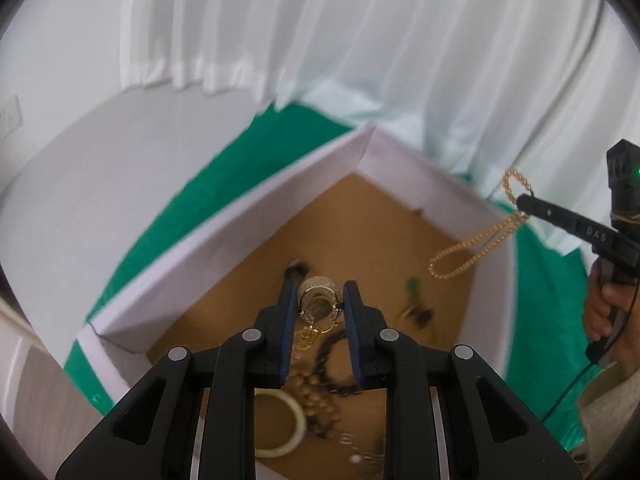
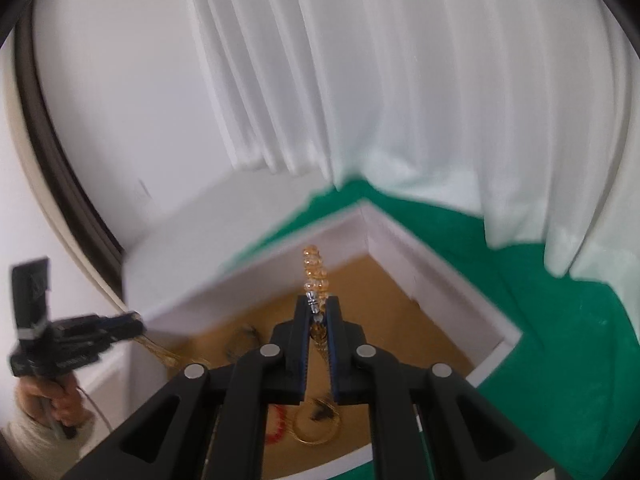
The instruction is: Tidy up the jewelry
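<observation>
The left tongs point(image 1: 320, 300) pinch a sparkly gold earring point(image 1: 319, 298) over the white box point(image 1: 224, 220) — the right tongs point(image 2: 318, 308) squeeze a gold bead chain point(image 2: 315, 272), hanging above the same box.

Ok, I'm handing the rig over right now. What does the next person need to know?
Left gripper: shut on a gold earring, held above the box.
Right gripper: shut on a gold chain, hanging over the box's far side.
Already in the box: a white bangle, a bead necklace and some dark pieces.
Left to do: set down both held pieces; nothing in the box looks sorted.
</observation>
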Demonstrator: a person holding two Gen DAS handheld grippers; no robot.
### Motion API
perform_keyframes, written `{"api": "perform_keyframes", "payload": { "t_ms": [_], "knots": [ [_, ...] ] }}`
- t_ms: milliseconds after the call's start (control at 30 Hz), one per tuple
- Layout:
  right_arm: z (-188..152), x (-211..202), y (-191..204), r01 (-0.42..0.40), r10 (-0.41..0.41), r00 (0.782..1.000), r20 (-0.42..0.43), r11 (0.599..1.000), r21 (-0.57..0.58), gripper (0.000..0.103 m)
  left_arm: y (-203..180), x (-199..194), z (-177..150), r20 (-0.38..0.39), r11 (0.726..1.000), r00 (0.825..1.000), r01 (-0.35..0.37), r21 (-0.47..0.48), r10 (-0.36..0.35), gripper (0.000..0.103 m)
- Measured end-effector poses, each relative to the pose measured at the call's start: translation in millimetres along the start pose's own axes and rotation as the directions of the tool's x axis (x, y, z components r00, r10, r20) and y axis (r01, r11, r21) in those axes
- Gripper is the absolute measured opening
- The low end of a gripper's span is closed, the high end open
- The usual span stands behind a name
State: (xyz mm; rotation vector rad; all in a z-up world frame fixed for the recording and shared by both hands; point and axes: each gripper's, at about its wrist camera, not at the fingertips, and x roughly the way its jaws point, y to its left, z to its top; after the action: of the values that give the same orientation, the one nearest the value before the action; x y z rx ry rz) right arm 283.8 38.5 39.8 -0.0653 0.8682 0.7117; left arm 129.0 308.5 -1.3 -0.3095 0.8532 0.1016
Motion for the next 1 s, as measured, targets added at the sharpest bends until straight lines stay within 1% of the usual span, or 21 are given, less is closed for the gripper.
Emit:
{"api": "perform_keyframes", "payload": {
  "t_ms": [67,100,167,233,267,300,333,367,433,467,500,533,567,633,733,833,867,900,933,1000],
  "knots": [
    [-15,27,-8,0.034,-0.033,0.997,-0.072,0.999,0.004,0.008,2,17,-9,-0.029,0.999,0.998,-0.049,0.016,0.05,0.023],
    [-23,39,-11,0.05,-0.049,0.993,-0.105,0.999,0.004,0.009,2,19,-12,-0.032,0.997,0.997,-0.071,0.021,0.071,0.024],
    [-33,49,-18,0.09,-0.089,0.986,-0.142,0.996,0.004,0.011,-1,19,-19,-0.027,0.995,0.995,-0.095,0.038,0.096,0.033],
    [-38,48,-22,0.102,-0.099,0.982,-0.16,0.995,0.012,0.013,-8,13,-24,-0.003,0.991,0.993,-0.117,0.064,0.117,0.06],
    [-38,44,-25,0.106,-0.102,0.982,-0.157,0.994,0.019,0.02,-13,9,-27,0.016,0.988,0.991,-0.134,0.079,0.133,0.066],
    [-37,38,-25,0.109,-0.105,0.983,-0.149,0.994,0.022,0.043,-20,2,-29,0.044,0.983,0.987,-0.158,0.098,0.154,0.075],
    [-36,31,-24,0.112,-0.108,0.985,-0.133,0.993,0.022,0.069,-26,-2,-30,0.067,0.978,0.984,-0.175,0.112,0.168,0.081],
    [-35,25,-23,0.112,-0.109,0.987,-0.118,0.993,0.02,0.075,-31,-7,-32,0.092,0.973,0.979,-0.194,0.125,0.183,0.084],
    [-33,9,-15,0.114,-0.113,0.99,-0.079,0.994,0.004,0.076,-47,-19,-34,0.153,0.959,0.962,-0.247,0.14,0.226,0.101],
    [-33,3,-12,0.116,-0.116,0.991,-0.071,0.993,-0.002,0.077,-54,-25,-35,0.183,0.952,0.952,-0.273,0.141,0.245,0.102],
    [-35,-5,-6,0.118,-0.119,0.991,-0.055,0.993,-0.015,0.08,-62,-33,-37,0.217,0.946,0.942,-0.291,0.143,0.257,0.102],
    [-36,-11,-1,0.12,-0.121,0.992,-0.037,0.992,-0.031,0.084,-67,-39,-39,0.243,0.943,0.935,-0.3,0.145,0.259,0.102],
    [-40,-19,7,0.13,-0.131,0.991,-0.015,0.99,-0.055,0.086,-74,-45,-41,0.264,0.939,0.927,-0.311,0.144,0.266,0.102],
    [-47,-29,18,0.157,-0.158,0.987,0.003,0.984,-0.087,0.086,-84,-51,-43,0.288,0.932,0.915,-0.333,0.142,0.282,0.102],
    [-55,-38,29,0.165,-0.164,0.986,0.015,0.981,-0.107,0.086,-94,-60,-49,0.32,0.922,0.896,-0.364,0.134,0.307,0.102],
    [-60,-46,38,0.161,-0.16,0.987,0.022,0.981,-0.111,0.086,-100,-65,-55,0.343,0.897,0.866,-0.425,0.12,0.364,0.102],
    [-61,-49,40,0.164,-0.162,0.986,0.027,0.981,-0.108,0.086,-101,-66,-57,0.347,0.892,0.86,-0.437,0.118,0.375,0.102],
    [-62,-51,42,0.168,-0.166,0.986,0.033,0.98,-0.104,0.086,-102,-68,-59,0.348,0.889,0.857,-0.442,0.115,0.381,0.102],
    [-63,-54,44,0.172,-0.168,0.985,0.043,0.98,-0.098,0.086,-102,-69,-60,0.343,0.891,0.859,-0.439,0.113,0.38,0.102],
    [-67,-59,46,0.183,-0.178,0.982,0.062,0.979,-0.086,0.086,-102,-72,-62,0.328,0.9,0.869,-0.423,0.107,0.37,0.102]
  ]
}}
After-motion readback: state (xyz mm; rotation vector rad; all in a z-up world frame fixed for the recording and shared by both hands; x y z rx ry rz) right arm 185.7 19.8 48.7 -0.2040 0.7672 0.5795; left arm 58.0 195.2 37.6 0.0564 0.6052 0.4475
